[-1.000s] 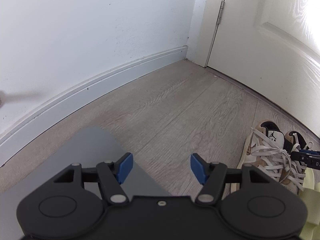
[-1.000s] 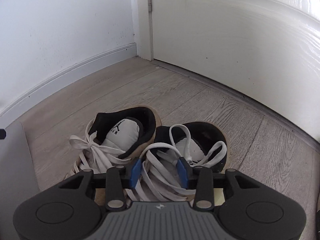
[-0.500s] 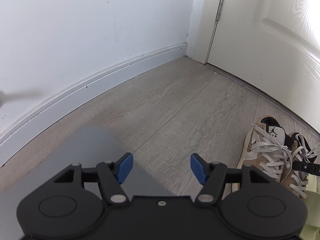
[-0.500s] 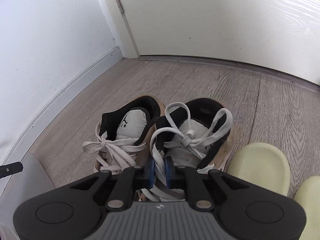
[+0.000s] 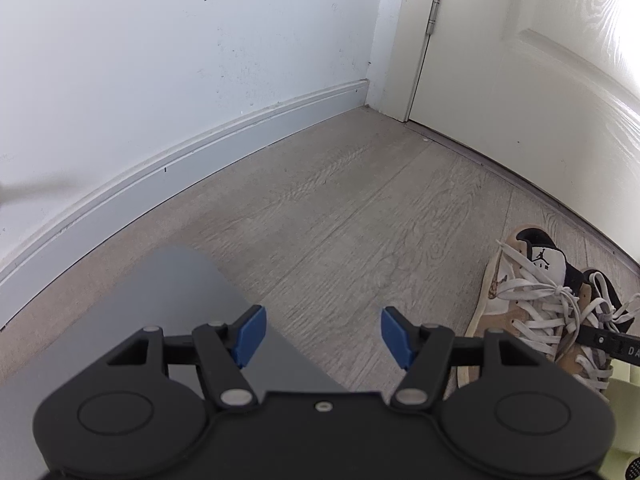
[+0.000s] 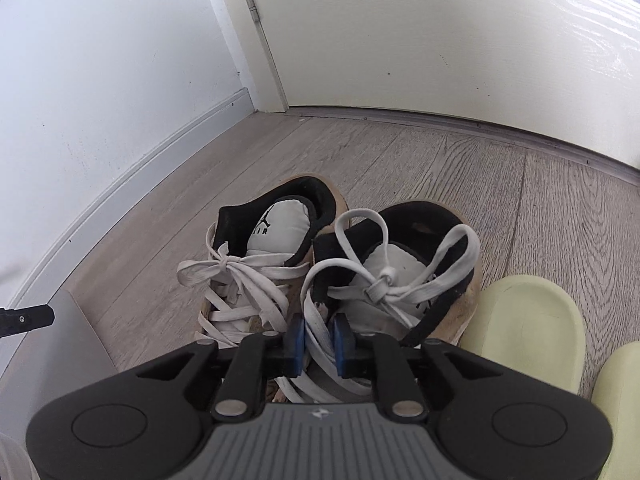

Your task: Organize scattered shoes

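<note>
Right gripper [image 6: 319,340], jaws narrowed onto the right sneaker's [image 6: 394,276] laces. Left sneaker [image 6: 264,256] touching it, slides [image 6: 528,320] beside. Left gripper [image 5: 322,336] wide, holding nothing.

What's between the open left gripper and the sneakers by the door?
Only bare wood floor lies between the left hand-held gripper and the sneakers, as the left wrist view shows.
</note>
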`<state>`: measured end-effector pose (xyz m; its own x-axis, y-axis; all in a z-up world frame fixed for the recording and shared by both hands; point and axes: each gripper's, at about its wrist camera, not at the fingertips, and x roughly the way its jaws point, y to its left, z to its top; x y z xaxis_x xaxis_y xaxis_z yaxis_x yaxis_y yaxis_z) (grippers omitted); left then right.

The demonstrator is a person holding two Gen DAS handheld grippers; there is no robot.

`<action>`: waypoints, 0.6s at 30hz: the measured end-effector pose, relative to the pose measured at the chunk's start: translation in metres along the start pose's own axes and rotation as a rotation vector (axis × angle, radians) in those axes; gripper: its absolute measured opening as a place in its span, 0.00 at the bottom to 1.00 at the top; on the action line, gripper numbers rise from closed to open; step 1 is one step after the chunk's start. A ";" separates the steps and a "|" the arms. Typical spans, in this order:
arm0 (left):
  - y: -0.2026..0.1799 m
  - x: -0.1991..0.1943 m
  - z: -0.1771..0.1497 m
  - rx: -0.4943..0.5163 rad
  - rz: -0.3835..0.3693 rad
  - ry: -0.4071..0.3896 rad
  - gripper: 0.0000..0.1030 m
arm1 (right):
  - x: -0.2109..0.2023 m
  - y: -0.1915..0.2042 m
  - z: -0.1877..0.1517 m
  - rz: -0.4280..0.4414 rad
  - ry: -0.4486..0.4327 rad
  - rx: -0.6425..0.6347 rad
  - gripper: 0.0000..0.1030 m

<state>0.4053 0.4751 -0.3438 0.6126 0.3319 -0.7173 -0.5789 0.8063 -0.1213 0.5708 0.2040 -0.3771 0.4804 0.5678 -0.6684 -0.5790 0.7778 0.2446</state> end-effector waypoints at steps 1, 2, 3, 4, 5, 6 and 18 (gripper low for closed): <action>-0.004 -0.002 -0.001 0.018 0.000 -0.003 0.63 | 0.000 0.000 0.001 -0.003 0.002 0.001 0.17; -0.005 -0.003 -0.001 0.021 -0.002 -0.004 0.63 | -0.001 0.000 0.001 -0.003 0.002 0.002 0.17; -0.007 -0.005 -0.001 0.018 -0.011 -0.007 0.63 | -0.003 -0.001 0.002 0.001 0.001 0.005 0.18; -0.009 -0.006 -0.001 0.011 -0.022 -0.007 0.63 | -0.006 -0.002 0.002 0.003 0.000 0.008 0.19; -0.011 -0.009 -0.001 -0.006 -0.043 -0.009 0.63 | -0.012 -0.004 0.002 0.004 -0.001 0.016 0.20; -0.014 -0.012 -0.001 -0.002 -0.046 -0.013 0.63 | -0.019 -0.005 0.002 0.011 -0.005 0.023 0.20; -0.124 -0.040 0.010 0.101 -0.202 0.010 0.68 | -0.114 -0.037 -0.024 -0.093 -0.106 0.126 0.73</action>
<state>0.4580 0.3671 -0.2929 0.7053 0.1544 -0.6919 -0.3877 0.9011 -0.1942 0.5222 0.1044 -0.3268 0.5986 0.5121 -0.6160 -0.4449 0.8520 0.2760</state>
